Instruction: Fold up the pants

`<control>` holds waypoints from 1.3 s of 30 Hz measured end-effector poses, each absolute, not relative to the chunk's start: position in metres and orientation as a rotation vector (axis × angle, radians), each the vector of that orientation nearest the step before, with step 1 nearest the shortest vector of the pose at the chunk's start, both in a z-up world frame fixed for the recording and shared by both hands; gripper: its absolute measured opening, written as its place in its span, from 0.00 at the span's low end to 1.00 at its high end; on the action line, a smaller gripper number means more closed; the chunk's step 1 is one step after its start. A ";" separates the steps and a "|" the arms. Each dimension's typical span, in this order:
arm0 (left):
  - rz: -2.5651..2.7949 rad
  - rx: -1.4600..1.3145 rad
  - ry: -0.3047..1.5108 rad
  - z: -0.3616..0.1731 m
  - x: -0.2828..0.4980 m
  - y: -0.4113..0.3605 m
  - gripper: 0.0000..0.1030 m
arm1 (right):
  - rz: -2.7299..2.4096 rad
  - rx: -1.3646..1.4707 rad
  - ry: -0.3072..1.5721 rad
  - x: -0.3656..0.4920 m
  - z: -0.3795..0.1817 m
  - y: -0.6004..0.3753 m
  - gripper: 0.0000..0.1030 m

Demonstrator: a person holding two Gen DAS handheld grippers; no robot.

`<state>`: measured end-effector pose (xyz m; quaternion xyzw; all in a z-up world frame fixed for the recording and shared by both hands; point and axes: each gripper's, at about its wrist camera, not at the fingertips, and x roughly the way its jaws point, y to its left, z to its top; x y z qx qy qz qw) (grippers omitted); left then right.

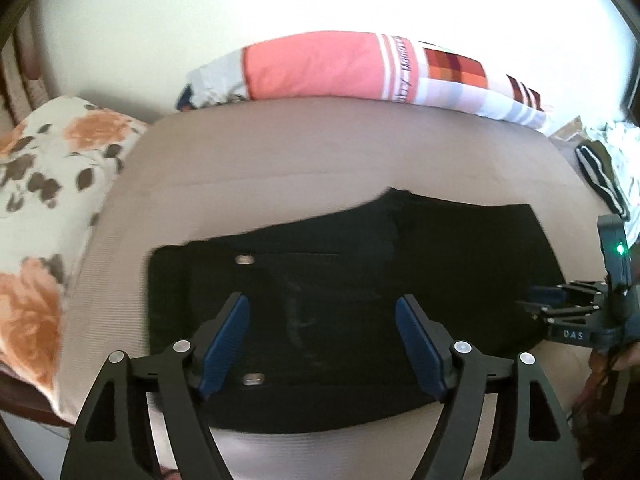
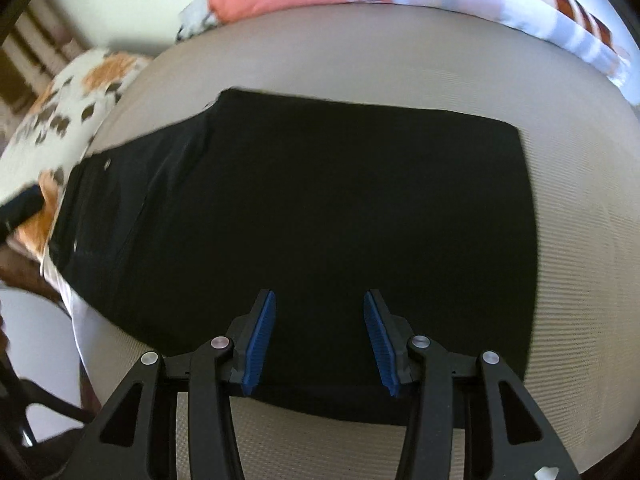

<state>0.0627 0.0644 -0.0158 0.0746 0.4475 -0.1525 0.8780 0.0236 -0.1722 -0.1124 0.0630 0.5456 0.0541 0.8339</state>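
Note:
Black pants (image 1: 400, 264) lie folded into a wide block on the beige bed (image 1: 280, 152), with two metal fasteners (image 1: 245, 259) showing near their left end. My left gripper (image 1: 322, 298) hovers over that left end, open, with nothing between its blue pads. In the right wrist view the pants (image 2: 320, 184) fill the middle. My right gripper (image 2: 319, 292) is open above their near edge and holds nothing. From the left wrist view the right gripper (image 1: 534, 300) shows at the pants' right end, pointing left.
A floral pillow (image 1: 36, 184) lies at the bed's left side. A pink and striped blanket (image 1: 320, 68) runs along the far edge by the wall. A dark striped garment (image 1: 600, 176) and white cloth lie at the far right. A hand (image 1: 628, 356) shows at the right edge.

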 end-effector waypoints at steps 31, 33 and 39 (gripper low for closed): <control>-0.331 -0.245 1.168 -0.105 0.113 0.227 0.76 | 0.158 0.161 1.212 0.051 -0.121 -0.090 0.52; -0.343 -0.287 1.198 -0.111 0.119 0.235 0.76 | 0.150 0.165 1.214 0.051 -0.121 -0.090 0.53; -0.465 -0.432 1.252 -0.121 0.137 0.251 0.76 | 0.141 0.182 1.216 0.050 -0.121 -0.089 0.55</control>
